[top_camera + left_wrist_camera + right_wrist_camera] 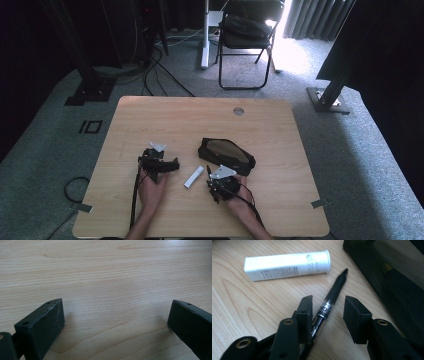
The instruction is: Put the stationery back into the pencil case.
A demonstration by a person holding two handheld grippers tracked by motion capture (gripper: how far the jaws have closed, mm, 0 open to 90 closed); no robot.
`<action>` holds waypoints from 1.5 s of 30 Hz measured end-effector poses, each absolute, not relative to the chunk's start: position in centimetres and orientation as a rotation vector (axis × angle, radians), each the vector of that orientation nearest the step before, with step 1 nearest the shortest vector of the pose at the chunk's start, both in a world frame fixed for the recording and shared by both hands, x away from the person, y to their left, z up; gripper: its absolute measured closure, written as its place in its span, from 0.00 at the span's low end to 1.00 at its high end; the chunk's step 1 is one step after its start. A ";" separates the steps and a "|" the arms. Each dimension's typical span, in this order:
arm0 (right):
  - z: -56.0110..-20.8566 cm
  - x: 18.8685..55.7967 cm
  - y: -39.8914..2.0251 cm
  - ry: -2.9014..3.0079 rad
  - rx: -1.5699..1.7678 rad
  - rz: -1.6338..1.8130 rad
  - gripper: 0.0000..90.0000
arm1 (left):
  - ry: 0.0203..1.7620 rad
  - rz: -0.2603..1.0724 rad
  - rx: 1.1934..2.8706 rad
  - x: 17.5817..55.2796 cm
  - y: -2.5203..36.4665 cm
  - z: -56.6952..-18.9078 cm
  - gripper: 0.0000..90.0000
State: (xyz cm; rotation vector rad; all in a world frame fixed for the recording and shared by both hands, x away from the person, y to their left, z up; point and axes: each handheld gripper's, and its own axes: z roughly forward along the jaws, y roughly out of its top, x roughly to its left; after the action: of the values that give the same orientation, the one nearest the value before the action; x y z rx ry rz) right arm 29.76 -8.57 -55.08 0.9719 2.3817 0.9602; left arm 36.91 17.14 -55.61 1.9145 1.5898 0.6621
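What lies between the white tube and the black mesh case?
A black pen, seen in the right gripper view, between the white tube and black mesh case.

The worktop (165, 120) is pale wood with rounded corners and a small round grommet (238, 111) near its far edge at about 12 o'clock. Near the middle lies a white tube (193, 177) on its side. At 3 o'clock of the tube, a black pen (331, 298) lies flat on the wood. A black mesh pouch (226, 154) rests at 1 o'clock of the tube.
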 end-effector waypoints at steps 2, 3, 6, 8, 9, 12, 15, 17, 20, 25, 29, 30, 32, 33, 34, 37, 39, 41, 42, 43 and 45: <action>-55.1 29.9 -8.8 2.386 0.970 0.957 0.71 | 1.590 0.662 1.916 36.9 17.1 -55.6 0.01; -55.1 29.9 -8.8 2.387 0.973 0.956 0.71 | 1.590 0.662 1.916 36.9 17.1 -55.6 0.01; -55.1 30.0 -9.1 2.391 0.984 0.955 0.74 | 1.590 0.662 1.915 36.9 17.1 -55.6 0.01; -55.1 30.1 -9.2 2.392 0.989 0.953 0.75 | 1.590 0.662 1.916 36.9 17.1 -55.6 0.01; -55.1 30.2 -9.3 2.395 0.988 0.956 0.76 | 1.590 0.662 1.915 36.9 17.1 -55.6 0.01; -55.1 30.3 -9.3 2.398 0.981 0.961 0.77 | 1.590 0.662 1.915 36.9 17.1 -55.6 0.01; -55.0 30.3 -9.1 2.410 0.959 0.958 0.81 | 1.590 0.662 1.916 36.9 17.1 -55.6 0.01; -55.0 30.3 -9.1 2.408 0.937 0.938 0.84 | 1.589 0.662 1.916 36.9 17.1 -55.6 0.01; -55.0 30.4 -9.2 2.408 0.950 0.930 0.87 | 1.590 0.662 1.916 36.9 17.1 -55.6 0.01; -54.8 30.8 -9.5 2.417 0.978 0.916 0.88 | 1.590 0.662 1.916 36.9 17.1 -55.6 0.01; -54.8 31.1 -9.9 2.418 0.970 0.898 0.88 | 1.590 0.662 1.916 36.9 17.1 -55.6 0.01; -54.7 31.2 -10.1 2.419 0.972 0.895 0.88 | 1.590 0.662 1.916 36.9 17.1 -55.6 0.01; -54.7 31.3 -10.3 2.421 0.982 0.893 0.88 | 1.590 0.662 1.916 36.9 17.1 -55.6 0.01; -54.7 31.3 -10.4 2.423 0.984 0.897 0.88 | 1.590 0.662 1.916 36.9 17.1 -55.6 0.01; -54.7 31.3 -10.5 2.426 0.984 0.901 0.88 | 1.590 0.662 1.916 36.9 17.1 -55.6 0.01; -54.7 31.2 -10.6 2.427 0.977 0.902 0.88 | 1.590 0.662 1.915 36.9 17.1 -55.6 0.01; -54.6 31.1 -10.6 2.423 0.977 0.902 0.88 | 1.590 0.662 1.915 36.9 17.1 -55.6 0.01; -54.4 31.0 -10.6 2.419 0.976 0.905 0.88 | 1.590 0.662 1.916 36.9 17.1 -55.6 0.01; -54.3 31.0 -10.7 2.417 0.975 0.909 0.88 | 1.590 0.662 1.915 36.9 17.1 -55.6 0.01; -54.2 31.0 -10.7 2.416 0.973 0.913 0.88 | 1.590 0.662 1.916 36.9 17.1 -55.6 0.01; -53.9 30.9 -10.8 2.408 0.971 0.922 0.88 | 1.590 0.662 1.916 36.9 17.1 -55.6 0.01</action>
State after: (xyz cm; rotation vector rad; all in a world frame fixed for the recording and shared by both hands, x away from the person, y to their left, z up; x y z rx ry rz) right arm 30.91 -10.80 -53.93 0.9706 2.4085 0.9217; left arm 36.91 17.14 -55.60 1.9161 1.5900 0.6619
